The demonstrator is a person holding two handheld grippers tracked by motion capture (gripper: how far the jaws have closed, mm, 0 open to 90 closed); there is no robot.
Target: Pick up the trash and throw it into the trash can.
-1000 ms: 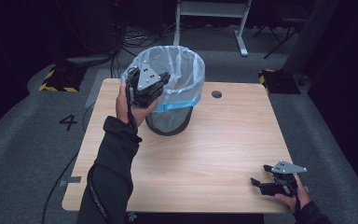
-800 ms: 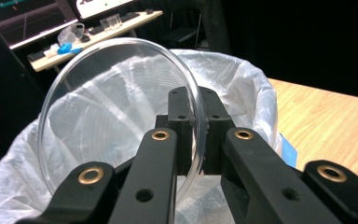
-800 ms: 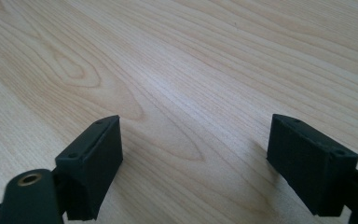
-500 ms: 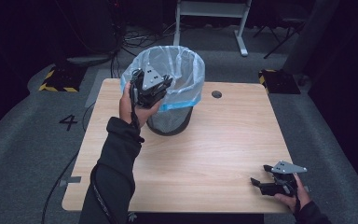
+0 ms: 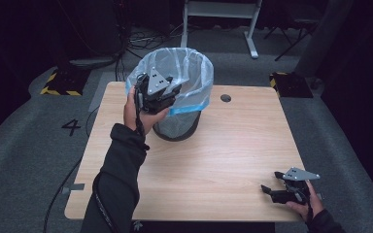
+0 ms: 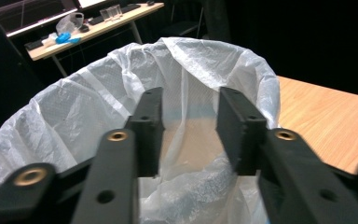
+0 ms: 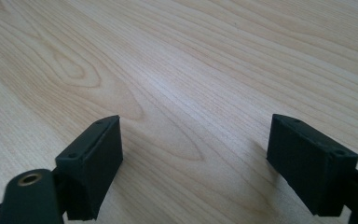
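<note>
Jaws parted and gripping nothing, the left gripper [image 6: 189, 133] is hovering at the near rim of a bin liner [image 6: 200, 60], its two black jaws pointing into the mouth of the translucent white bag; seen from above, the left gripper [image 5: 159, 93] is sitting over the near-left edge of the mesh wastebasket [image 5: 177, 127] that the liner [image 5: 194, 68] is draped over, the basket standing toward the far left of the counter [image 5: 233, 145]. The right gripper [image 7: 193, 163] is resting low over bare wood with its jaws spread wide and nothing between them; in the high view the right gripper [image 5: 291, 187] is lying at the near-right corner, well apart from the basket.

The risk from here appears to be the thin film: jaws closing on a loose fold could be pinching one layer only and letting it slip, or tugging the liner off the rim; a hard pull with the other hand so far away could also be tipping the light basket, since nothing is steadying it.

The counter is a pale wood-grain top with a small round cable port [image 5: 226, 98] near its far edge; around it grey carpet is bearing a painted numeral 4 [image 5: 71, 127], with yellow-and-black striped blocks [image 5: 58, 83] and a white frame [image 5: 221, 19] receding into a dark room.
</note>
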